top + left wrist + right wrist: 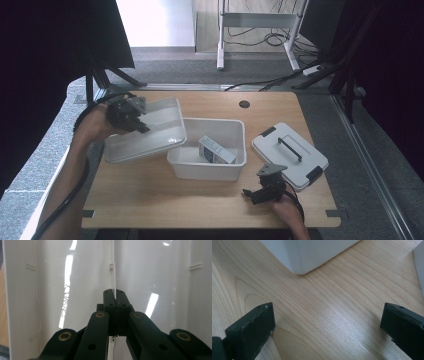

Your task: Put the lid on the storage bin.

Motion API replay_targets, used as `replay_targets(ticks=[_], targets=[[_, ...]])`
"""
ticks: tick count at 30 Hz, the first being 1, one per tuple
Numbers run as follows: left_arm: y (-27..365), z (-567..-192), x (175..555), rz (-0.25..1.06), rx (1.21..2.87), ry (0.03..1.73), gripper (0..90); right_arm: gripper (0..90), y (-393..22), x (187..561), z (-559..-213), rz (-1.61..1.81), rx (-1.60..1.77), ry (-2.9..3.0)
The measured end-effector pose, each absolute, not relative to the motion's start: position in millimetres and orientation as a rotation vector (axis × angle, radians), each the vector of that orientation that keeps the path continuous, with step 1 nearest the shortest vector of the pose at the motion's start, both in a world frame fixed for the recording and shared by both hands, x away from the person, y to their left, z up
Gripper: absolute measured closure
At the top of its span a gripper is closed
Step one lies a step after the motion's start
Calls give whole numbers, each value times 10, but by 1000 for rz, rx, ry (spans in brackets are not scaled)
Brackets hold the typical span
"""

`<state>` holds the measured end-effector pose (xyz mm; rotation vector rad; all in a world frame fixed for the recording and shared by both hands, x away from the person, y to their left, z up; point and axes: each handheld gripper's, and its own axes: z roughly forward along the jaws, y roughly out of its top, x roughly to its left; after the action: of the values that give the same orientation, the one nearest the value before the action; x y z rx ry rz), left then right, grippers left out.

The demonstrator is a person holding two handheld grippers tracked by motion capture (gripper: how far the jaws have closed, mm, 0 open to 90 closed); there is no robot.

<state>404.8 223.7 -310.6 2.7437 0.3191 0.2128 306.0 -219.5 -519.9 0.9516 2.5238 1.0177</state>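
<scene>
**Left jaws pinch the tray rim, right jaws wide over the table**

Closed tight, the jaws of my left gripper [115,298] pinch a thin white edge of the clear tray [150,132]; in the left gripper view the pads meet on that rim with glossy plastic spreading away on both sides of them. From the high view I see the left gripper [131,116] at the tray's far-left corner, and the tray sits tilted, its right end overlapping the left rim of the white bin [235,167]. I take the bin as my landmark, near the middle of the wooden table [165,197]. Inside the bin a small grey box [216,150] leans at an angle. To the bin's right, just beside it, lies a white lid [290,155] with a dark handle and dark clips. My right gripper [264,191] rests low on the table at the bin's near-right corner. Its jaws stand wide apart in the right gripper view, with bare wood between them, and a corner of the white bin [307,255] lies beyond.
</scene>
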Motion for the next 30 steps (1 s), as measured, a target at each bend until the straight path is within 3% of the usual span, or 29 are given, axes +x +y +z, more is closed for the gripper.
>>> replay_targets(ticks=[20,30], targets=[[907,-3154,4274,174,2797,-5,892,0,-2196,3061,-5199,1019,953,2522],[528,-3405,4312,158,2823,-61,892,0,-2195,3059,-5199,1020,955,2521]])
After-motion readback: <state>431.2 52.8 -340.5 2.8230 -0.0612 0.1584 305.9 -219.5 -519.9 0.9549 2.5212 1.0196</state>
